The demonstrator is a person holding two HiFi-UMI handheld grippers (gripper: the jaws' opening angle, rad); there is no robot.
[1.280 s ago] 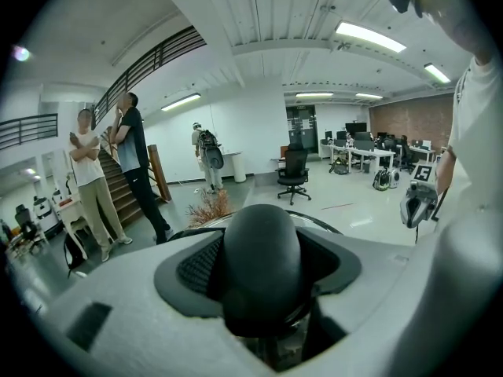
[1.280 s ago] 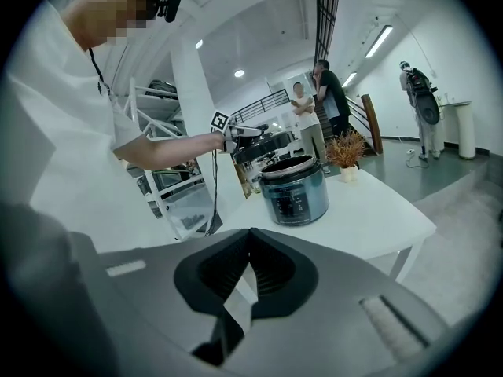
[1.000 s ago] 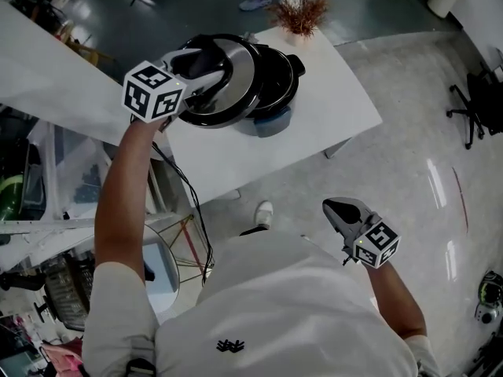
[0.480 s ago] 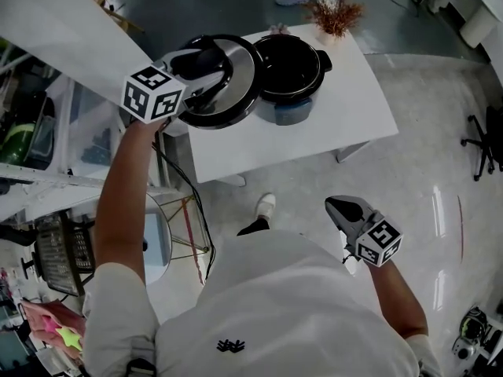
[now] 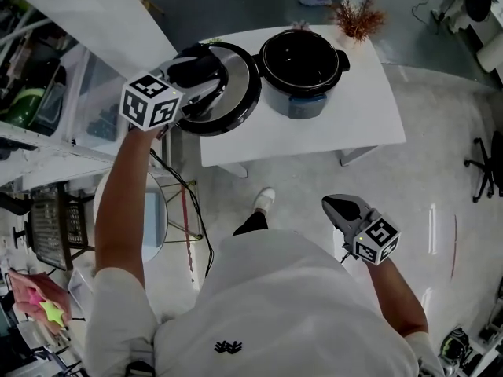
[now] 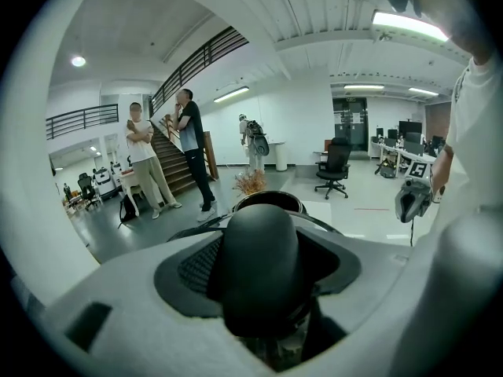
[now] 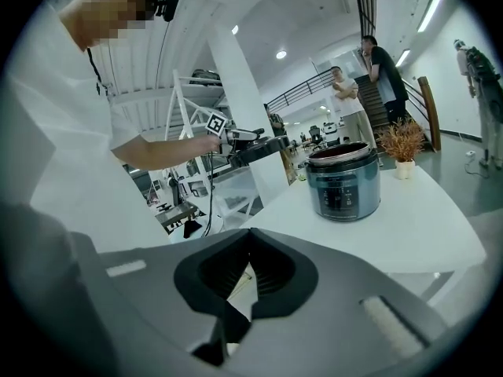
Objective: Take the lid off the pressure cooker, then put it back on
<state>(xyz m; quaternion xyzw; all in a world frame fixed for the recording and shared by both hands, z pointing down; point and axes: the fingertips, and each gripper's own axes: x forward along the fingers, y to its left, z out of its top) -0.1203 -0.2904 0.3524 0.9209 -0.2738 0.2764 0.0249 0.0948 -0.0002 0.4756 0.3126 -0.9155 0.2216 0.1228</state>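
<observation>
The pressure cooker (image 5: 302,63) stands open on the white table (image 5: 346,120), its dark inside showing. Its round steel lid (image 5: 228,104) hangs to the left of the pot, over the table's left edge, clear of the rim. My left gripper (image 5: 206,77) is shut on the lid's black handle (image 6: 259,261), which fills the space between the jaws in the left gripper view. The pot (image 6: 269,201) lies just beyond the handle there. My right gripper (image 5: 339,205) is low near my body, far from the table, shut and empty. From it the cooker (image 7: 343,183) sits ahead on the table.
A small pot of dried plant (image 5: 359,18) stands at the table's far edge behind the cooker. Shelving and a wire stool (image 5: 149,218) crowd the left side. Two people (image 6: 165,159) stand by a staircase beyond the table. An office chair (image 6: 336,163) is farther off.
The lid has moved left with my left gripper, from overlapping the pot to fully clear of it. The right gripper has stayed near my body.
</observation>
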